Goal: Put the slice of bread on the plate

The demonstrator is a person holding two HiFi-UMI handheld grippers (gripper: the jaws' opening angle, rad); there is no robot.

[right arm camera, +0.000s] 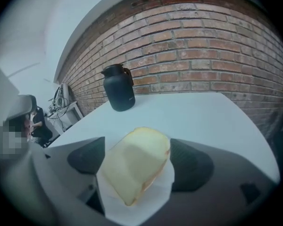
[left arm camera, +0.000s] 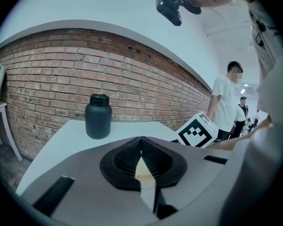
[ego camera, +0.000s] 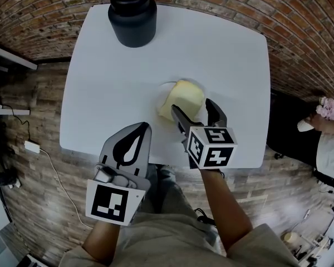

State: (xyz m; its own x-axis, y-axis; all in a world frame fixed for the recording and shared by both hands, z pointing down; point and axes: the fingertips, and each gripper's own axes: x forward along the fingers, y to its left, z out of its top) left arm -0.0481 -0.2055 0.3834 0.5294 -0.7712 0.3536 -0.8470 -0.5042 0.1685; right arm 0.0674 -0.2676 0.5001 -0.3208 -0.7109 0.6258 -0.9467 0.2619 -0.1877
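The bread (ego camera: 183,96) lies on the plate (ego camera: 162,91) on the desk (ego camera: 100,88). The right hand-held gripper (ego camera: 192,105), jaws apart, is at its near edge.

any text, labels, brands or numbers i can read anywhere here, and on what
No readable words or numbers anywhere.
Cube on the right gripper: black-and-white square markers only, no letters.
Marker face on the left gripper: the same kind of pattern, no letters.
Black flask: no label visible.
White clothing at the right edge of the left gripper view: small dark print, too blurred to read.
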